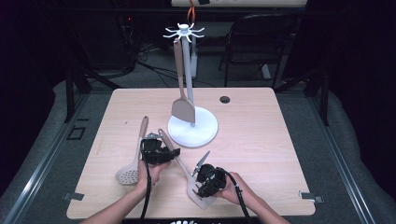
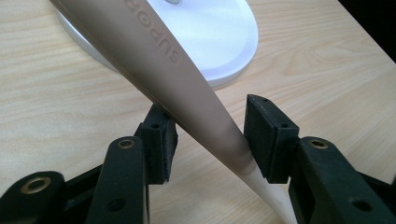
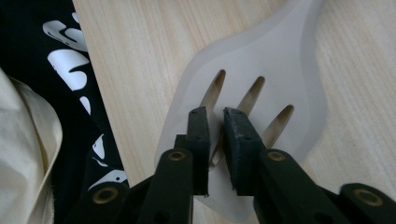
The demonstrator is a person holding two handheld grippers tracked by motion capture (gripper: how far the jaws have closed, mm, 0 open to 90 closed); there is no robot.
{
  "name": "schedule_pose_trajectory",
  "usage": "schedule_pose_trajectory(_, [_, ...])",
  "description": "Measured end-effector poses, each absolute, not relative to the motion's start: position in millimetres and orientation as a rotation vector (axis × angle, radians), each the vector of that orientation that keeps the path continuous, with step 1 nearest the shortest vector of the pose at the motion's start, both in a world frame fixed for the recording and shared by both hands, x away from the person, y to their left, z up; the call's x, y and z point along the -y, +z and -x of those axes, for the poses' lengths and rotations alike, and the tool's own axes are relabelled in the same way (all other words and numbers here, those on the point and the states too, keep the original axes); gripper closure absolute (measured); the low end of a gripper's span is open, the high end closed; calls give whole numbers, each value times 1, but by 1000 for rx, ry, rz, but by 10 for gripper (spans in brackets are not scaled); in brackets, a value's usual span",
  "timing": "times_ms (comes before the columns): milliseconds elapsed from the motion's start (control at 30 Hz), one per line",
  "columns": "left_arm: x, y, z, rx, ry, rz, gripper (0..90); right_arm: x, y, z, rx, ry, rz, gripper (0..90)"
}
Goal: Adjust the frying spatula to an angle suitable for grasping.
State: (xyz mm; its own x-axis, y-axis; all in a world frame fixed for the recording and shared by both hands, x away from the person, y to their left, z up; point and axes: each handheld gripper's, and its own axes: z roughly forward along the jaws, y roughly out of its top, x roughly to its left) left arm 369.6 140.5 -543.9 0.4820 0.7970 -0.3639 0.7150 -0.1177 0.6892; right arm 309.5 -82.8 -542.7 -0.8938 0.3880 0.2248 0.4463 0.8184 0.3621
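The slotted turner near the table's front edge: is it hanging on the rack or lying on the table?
Lying on the table. The slotted turner rests flat on the wood; its handle runs toward the rack's white base.

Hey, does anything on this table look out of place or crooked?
Nothing is spilled or broken. One spatula hangs on the white stand, while a slotted spatula and a skimmer spoon lie loose on the table, not hung.
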Motion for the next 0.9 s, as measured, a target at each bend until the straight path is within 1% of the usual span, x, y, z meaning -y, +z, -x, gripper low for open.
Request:
schedule_pose_trajectory(67, [-141,-543,-369,-1261,118,-1854,556,85,-538,-313,2841,-703,692,755])
schedule_pose_trajectory(233, [-142,-541,-367,-1254,120,-1849,564,86,-529,-321,2826,-857,857,642])
schedule_pose_trajectory(367, [-142,-538,-365,-1241,129,-1838,571,76,-533,-327,2838,-912,967,597])
schedule_pose_trajectory(533, [-140,-532,-360,-1213,149,-1827,581,67,-538,-332,2834,-969,999,606])
schedule_pose_trajectory(733, [-138,-525,-355,-1189,165,-1812,593,67,-542,-335,2792,-1003,993,679])
schedule_pose_trajectory(900, [-139,-521,-352,-1172,147,-1780,612,71,-540,-335,2778,-1027,999,710])
